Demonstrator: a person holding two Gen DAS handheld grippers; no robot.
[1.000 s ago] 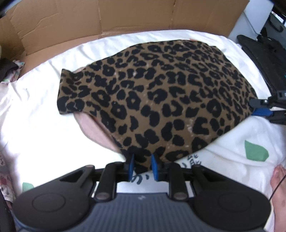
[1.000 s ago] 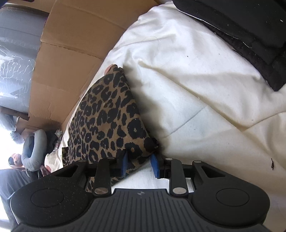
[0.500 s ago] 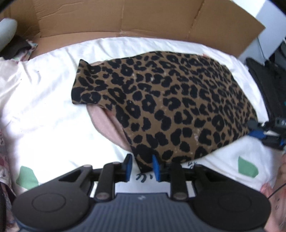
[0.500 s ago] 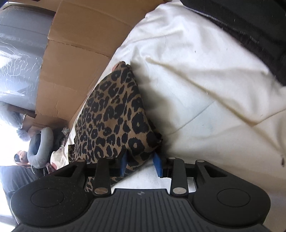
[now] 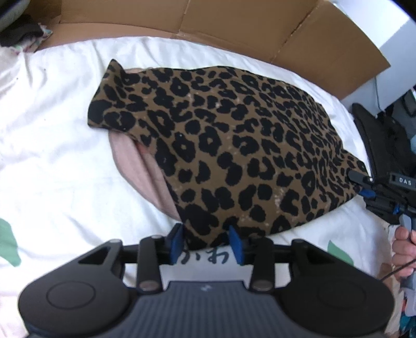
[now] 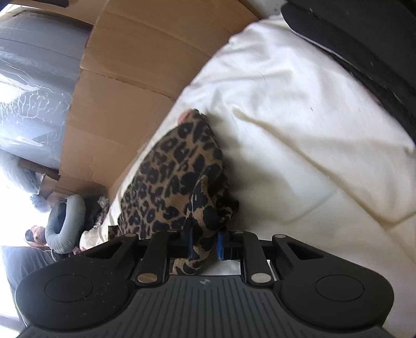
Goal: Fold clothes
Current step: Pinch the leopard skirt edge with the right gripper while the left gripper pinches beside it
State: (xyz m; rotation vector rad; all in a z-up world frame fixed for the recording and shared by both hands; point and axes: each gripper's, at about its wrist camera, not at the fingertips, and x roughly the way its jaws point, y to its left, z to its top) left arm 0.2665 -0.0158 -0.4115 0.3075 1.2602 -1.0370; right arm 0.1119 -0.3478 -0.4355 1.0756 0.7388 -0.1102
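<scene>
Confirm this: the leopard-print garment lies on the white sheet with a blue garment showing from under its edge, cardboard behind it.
Wrong in one respect: the garment showing from under the leopard-print garment is pink, not blue. The left wrist view shows it. The white sheet and the cardboard behind are as stated.

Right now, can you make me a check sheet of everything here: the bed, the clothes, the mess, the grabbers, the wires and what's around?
Surface: white sheet, green leaf prints, some writing.
Job's things: leopard top lying flat, pink cloth under it.
Clutter: black bag at the sheet's edge.
Grippers: left gripper has just been opening, hem between its fingers, not pinched; right gripper has just been closing, shut on a corner of the top.
Cables: thin black one by the hand.
Surroundings: cardboard behind.
</scene>
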